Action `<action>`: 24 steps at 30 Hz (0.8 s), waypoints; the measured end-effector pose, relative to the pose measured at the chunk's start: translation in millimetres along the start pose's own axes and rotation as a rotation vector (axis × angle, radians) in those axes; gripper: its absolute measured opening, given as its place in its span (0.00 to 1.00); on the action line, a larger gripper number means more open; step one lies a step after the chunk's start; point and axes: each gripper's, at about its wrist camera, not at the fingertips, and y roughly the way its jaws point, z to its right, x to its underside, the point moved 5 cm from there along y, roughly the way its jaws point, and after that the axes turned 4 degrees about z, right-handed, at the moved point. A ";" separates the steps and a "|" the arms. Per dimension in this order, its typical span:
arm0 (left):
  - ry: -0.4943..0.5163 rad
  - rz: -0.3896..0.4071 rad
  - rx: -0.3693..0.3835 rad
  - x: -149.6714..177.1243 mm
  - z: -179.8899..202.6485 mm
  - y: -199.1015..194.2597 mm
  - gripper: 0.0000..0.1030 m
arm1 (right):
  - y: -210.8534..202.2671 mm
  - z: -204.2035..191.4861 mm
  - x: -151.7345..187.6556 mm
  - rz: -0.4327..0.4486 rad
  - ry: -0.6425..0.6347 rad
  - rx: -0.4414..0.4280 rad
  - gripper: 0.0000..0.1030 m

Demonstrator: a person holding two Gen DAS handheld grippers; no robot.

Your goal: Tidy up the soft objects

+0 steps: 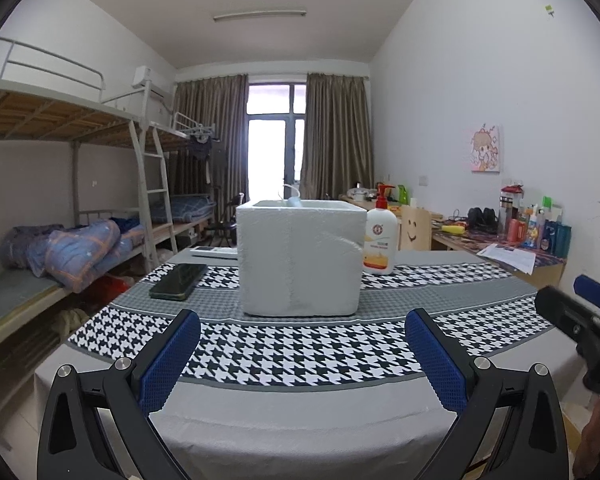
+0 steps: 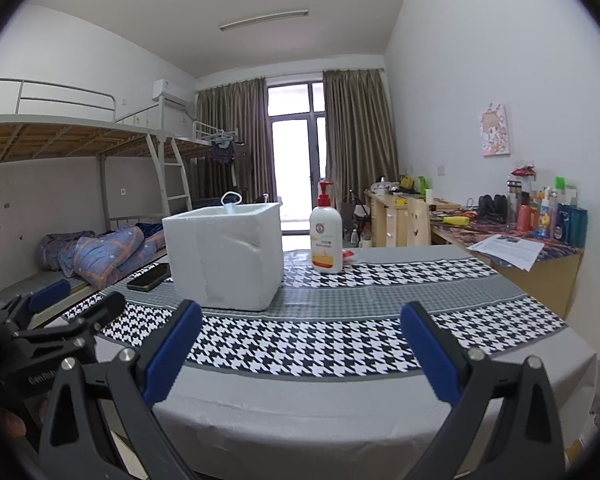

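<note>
I have both hand-held grippers wide open and empty, hovering at the near edge of the surface (image 1: 300, 420). Left hand-held gripper (image 1: 302, 354) faces the white foam box (image 1: 298, 258) head on; right hand-held gripper (image 2: 300, 354) sits to its right, box off to its left-front.

Foam box stands upright on the grey band of the houndstooth cloth (image 1: 300, 348), mid-surface. A light blue face mask (image 2: 231, 204) hangs over its back rim, ear loop sticking up; most of it is hidden inside.

Black phone (image 1: 179, 281) lies flat left of the box, apart from it. Lotion pump bottle (image 2: 326, 236) stands upright behind and right of the box; in the left view it looks just beside the box corner, touching or not I can't tell. A flat white item behind the box on the left, can't identify.

Open cloth between the grippers and the box, and the whole right half of the surface out to its right edge. Bunk bed (image 1: 60, 120) along the left, a cluttered desk (image 2: 520, 240) along the right wall.
</note>
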 end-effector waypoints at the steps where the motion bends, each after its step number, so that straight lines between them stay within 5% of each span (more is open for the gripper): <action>1: 0.003 0.005 -0.004 0.5 -0.2 -1.8 0.99 | 0.0 0.6 1.8 0.002 0.000 0.003 0.98; 24: 0.020 0.030 0.000 -5.4 2.5 -26.1 0.99 | -13.5 -5.9 -0.6 0.010 -0.021 -0.041 0.98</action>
